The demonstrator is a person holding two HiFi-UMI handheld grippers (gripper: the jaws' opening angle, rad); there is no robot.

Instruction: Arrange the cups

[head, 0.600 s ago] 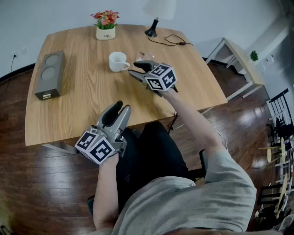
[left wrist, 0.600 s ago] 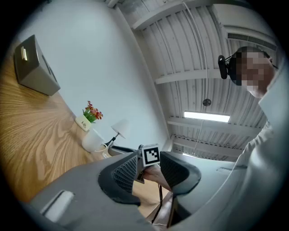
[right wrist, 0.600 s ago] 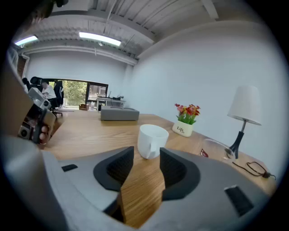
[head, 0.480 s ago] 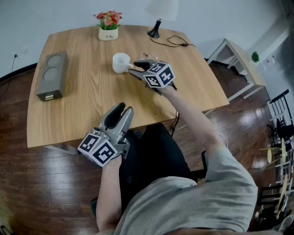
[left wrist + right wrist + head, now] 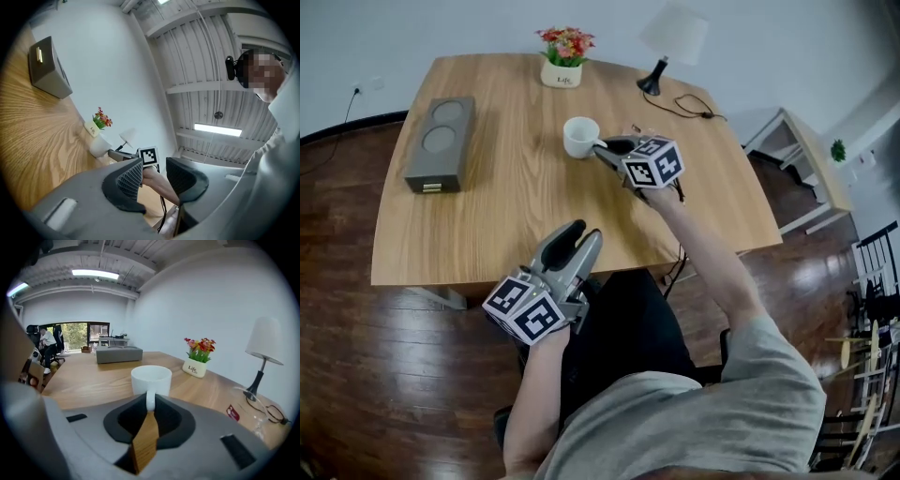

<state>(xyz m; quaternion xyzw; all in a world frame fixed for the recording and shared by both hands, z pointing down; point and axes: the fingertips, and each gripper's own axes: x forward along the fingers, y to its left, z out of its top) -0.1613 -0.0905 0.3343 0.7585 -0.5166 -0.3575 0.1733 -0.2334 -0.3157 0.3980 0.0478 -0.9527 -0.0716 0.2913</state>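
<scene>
As the right hand-held gripper (image 5: 609, 147) covers the last of the gap it showed half a second back, its tips arrive at the handle of the white cup (image 5: 579, 134). The right gripper view shows the jaws drawn nearly together and pinching that handle. The cup stands upright on the surface (image 5: 506, 206), toward its far side. The grey two-hole holder (image 5: 441, 142) sits well off to the left, and the flower pot (image 5: 563, 58) is beyond. That looks like the grasp made, so I'd say the cup is ready to be lifted and carried.

The right arm reaches out over the surface, its gripper angled down at the cup. The left hand-held gripper (image 5: 579, 232) waits at the near edge above the lap, nose tipped up, jaws apart, nothing between them.
</scene>
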